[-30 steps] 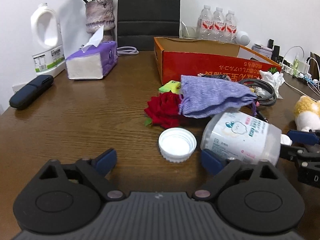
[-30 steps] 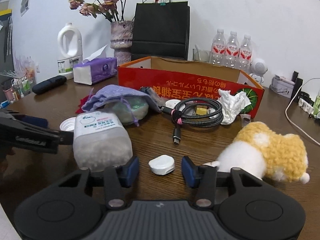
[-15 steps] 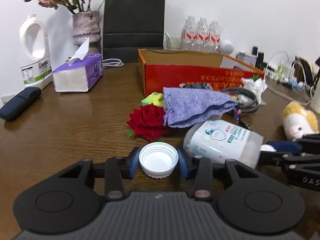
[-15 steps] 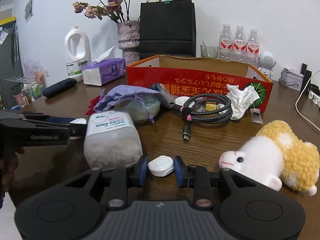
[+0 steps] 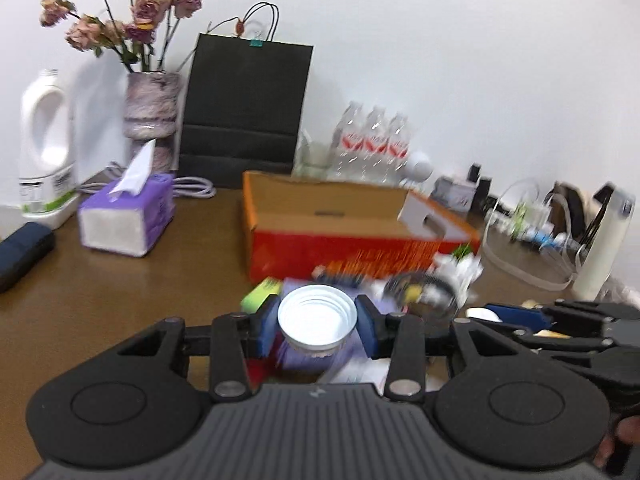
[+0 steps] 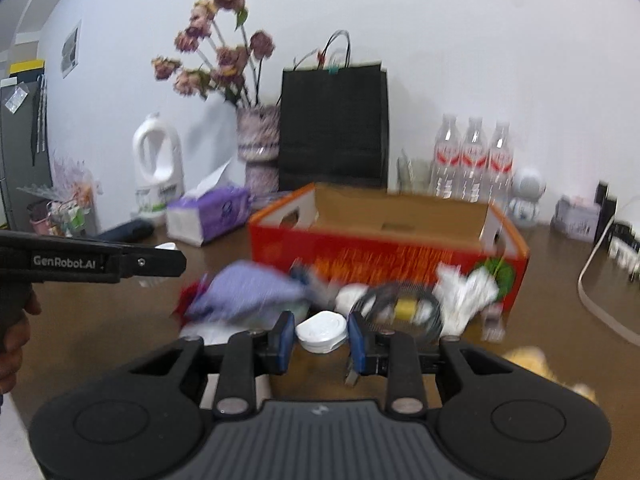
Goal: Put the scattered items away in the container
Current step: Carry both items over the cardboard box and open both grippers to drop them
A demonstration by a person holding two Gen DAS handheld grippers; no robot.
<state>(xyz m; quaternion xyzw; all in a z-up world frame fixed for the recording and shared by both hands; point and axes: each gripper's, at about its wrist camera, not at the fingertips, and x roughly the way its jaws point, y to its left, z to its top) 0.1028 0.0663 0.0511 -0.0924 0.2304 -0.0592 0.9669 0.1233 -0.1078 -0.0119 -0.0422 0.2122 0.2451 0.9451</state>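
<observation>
While left claw (image 5: 317, 326) grips white cap (image 5: 317, 317), right claw (image 6: 321, 340) clamps white case (image 6: 321, 330); brown table (image 5: 100, 280), white wall (image 5: 440, 60).

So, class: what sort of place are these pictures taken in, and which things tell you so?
Probably a home or small office desk against a wall. A tissue box, a vase of dried flowers and a laundry detergent jug stand on the wooden table, with chargers and cables at the far right.

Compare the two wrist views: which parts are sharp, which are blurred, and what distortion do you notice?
Left wrist view: the white jar lid in the left gripper is sharp; the red box front is smeared. Right wrist view: the small white case in the right gripper is fairly crisp, the clutter streaked. Both: fisheye bending, dark corners.
</observation>
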